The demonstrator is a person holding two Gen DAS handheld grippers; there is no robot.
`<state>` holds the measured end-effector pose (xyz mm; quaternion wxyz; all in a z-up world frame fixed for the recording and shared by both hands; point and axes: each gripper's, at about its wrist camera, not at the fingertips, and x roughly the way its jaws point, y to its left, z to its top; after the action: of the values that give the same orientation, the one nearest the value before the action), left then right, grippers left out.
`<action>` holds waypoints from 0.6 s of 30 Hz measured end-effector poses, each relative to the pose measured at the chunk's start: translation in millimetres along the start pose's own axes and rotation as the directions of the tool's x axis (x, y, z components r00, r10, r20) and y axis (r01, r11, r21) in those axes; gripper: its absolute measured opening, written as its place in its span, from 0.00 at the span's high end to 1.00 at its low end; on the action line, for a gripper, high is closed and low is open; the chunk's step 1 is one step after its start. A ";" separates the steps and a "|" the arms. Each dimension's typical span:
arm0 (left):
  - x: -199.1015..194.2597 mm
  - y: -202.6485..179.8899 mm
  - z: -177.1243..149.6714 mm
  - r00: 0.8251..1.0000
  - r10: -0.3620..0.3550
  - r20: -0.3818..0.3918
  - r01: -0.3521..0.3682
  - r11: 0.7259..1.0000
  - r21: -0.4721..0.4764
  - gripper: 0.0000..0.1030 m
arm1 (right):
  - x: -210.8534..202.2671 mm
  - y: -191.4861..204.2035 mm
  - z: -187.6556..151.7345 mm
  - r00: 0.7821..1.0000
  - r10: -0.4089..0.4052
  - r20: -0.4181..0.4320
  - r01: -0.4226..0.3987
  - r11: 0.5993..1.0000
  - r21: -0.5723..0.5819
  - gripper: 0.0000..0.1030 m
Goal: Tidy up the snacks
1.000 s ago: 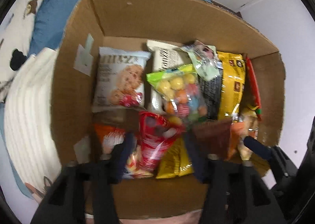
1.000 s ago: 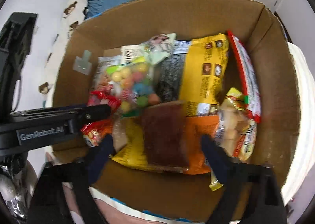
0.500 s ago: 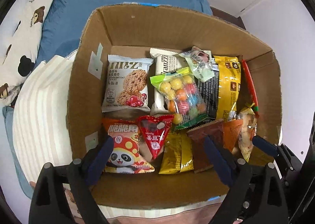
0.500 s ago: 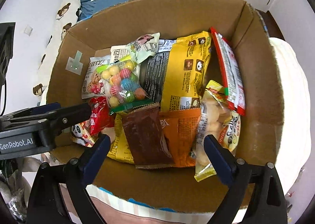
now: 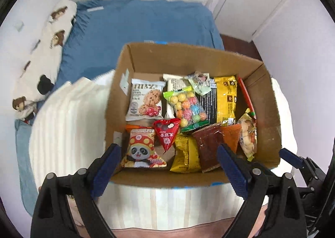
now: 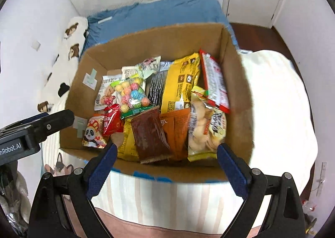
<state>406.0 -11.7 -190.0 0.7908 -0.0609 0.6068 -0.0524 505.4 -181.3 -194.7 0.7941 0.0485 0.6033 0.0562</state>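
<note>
Both grippers, left gripper (image 5: 169, 163) and right gripper (image 6: 165, 161), hang wide and empty above the near rim of the cardboard box (image 5: 270, 99). Snack packets fill the box floor. Nearest the left gripper lies the panda packet (image 5: 142, 150), at the box's near left corner, long axis running away from the rim.

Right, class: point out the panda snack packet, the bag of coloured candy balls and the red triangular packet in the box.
panda snack packet (image 5: 142, 150), left wrist view, on the panda's face.
bag of coloured candy balls (image 5: 188, 109), left wrist view, on the clear middle.
red triangular packet (image 6: 111, 120), right wrist view, on its red front.
</note>
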 end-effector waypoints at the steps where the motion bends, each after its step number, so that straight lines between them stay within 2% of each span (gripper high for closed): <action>1: -5.4 -0.1 -3.8 1.000 0.003 0.019 -0.003 1.000 0.001 0.08 | -8.1 -0.7 -4.5 1.000 0.001 0.018 -0.001 1.000 0.002 0.05; 5: -35.0 -2.1 -26.1 0.994 0.021 0.107 -0.021 1.000 0.004 0.08 | -41.5 -1.3 -25.5 0.996 0.012 0.089 -0.012 1.000 0.002 0.05; 10: -77.3 -11.4 -64.8 0.973 0.047 0.225 -0.055 0.998 0.029 0.08 | -84.2 2.0 -60.0 0.985 0.026 0.172 -0.024 1.000 -0.013 0.05; 18: -125.6 -17.7 -129.8 0.944 0.064 0.324 -0.078 0.997 0.029 0.08 | -150.4 6.8 -124.9 0.954 0.010 0.300 0.002 0.999 -0.042 0.05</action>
<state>248.1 -13.8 -100.7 0.8817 -0.0303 0.4701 -0.0257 344.9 -195.6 -83.8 0.8771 0.0410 0.4744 0.0625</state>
